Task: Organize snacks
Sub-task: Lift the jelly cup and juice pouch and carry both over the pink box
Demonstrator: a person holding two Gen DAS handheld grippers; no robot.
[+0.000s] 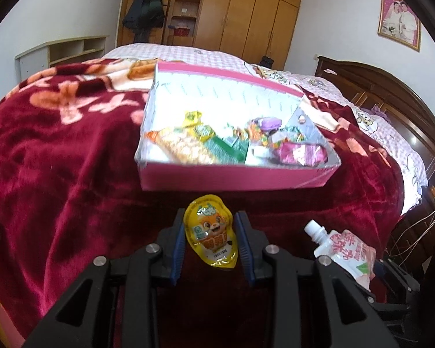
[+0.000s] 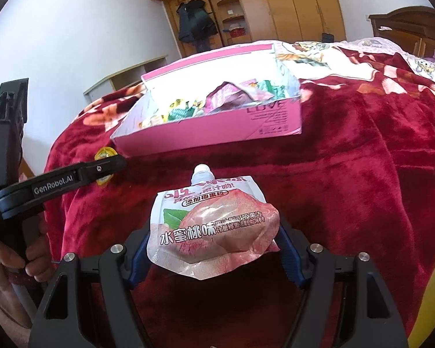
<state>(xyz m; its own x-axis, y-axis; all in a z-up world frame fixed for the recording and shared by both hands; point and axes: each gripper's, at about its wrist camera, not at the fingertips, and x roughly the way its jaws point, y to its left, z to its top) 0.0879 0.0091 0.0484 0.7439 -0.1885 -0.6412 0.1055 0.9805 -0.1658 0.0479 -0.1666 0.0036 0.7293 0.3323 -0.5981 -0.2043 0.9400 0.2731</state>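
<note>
- Carry step: left claw (image 1: pixel 209 239) grips yellow jelly cup (image 1: pixel 210 236), right claw (image 2: pixel 213 239) grips peach pouch (image 2: pixel 211 226).
- Next, prob.: lift both over pink box (image 1: pixel 232 178) wall, release among snacks.

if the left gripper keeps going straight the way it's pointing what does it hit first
Most likely the near pink wall of the snack box, which stands directly ahead of the left gripper and the yellow jelly cup it holds. Only red blanket shows between them. Depth is hard to judge through the fisheye.
</note>
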